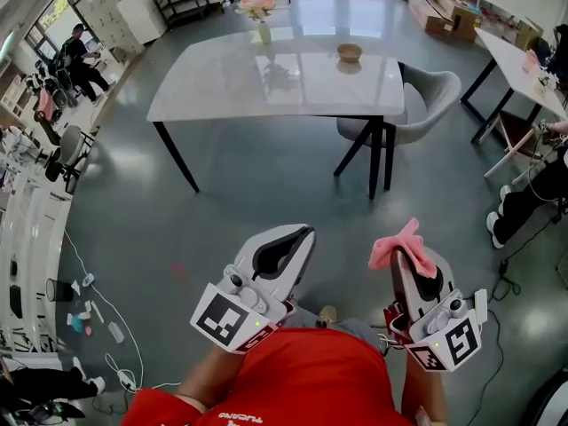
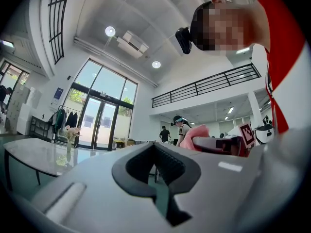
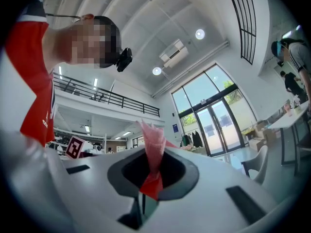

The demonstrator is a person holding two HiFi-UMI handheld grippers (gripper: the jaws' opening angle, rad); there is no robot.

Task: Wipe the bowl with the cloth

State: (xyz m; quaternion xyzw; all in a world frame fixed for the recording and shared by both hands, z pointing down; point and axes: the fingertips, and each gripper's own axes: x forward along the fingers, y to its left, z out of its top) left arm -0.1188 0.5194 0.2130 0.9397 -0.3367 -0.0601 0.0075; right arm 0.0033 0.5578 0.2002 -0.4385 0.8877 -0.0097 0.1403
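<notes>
A white tabletop [image 1: 275,78] stands well ahead across the grey floor [image 1: 266,193], a small tan bowl [image 1: 350,52] near its far right edge, while the left gripper [image 1: 306,232] has its fingers closed on nothing and the right gripper's [image 1: 405,257] fingers pinch a pink cloth [image 1: 395,247].

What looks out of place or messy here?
Nothing spilled or damaged. The bowl sits upright on the table, the pink cloth is pinched in the right gripper. Only small items lie scattered on the floor at left.
</notes>
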